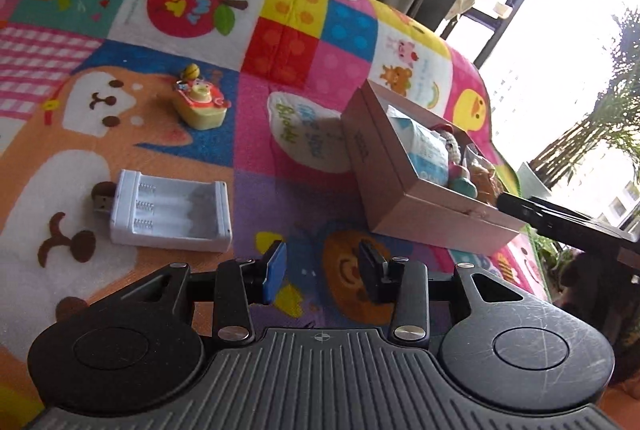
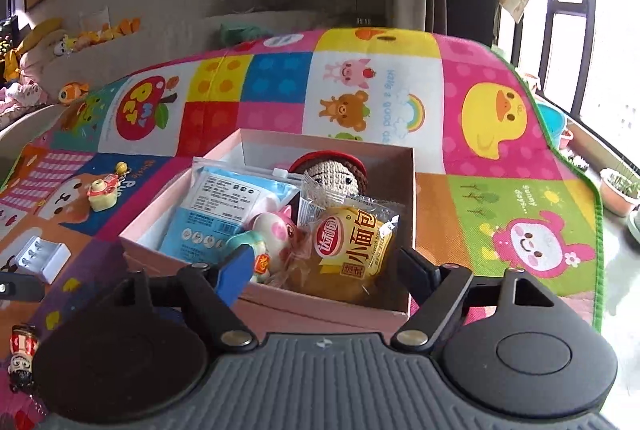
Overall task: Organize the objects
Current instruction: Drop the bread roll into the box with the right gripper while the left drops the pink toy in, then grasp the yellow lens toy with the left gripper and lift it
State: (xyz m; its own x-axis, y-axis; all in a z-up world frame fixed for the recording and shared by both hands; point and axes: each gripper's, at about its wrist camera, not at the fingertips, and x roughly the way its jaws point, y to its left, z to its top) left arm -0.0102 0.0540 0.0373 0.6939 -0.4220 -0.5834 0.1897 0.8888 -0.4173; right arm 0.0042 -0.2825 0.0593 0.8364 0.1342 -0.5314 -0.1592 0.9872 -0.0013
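Right wrist: cartoon mat (image 2: 480,77) (bright patchwork) — window (image 2: 612,29) beyond.

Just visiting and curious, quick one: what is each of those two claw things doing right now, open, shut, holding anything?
Left gripper: open, holding nothing, above the mat.
Right gripper: open, holding nothing, over the pink box.
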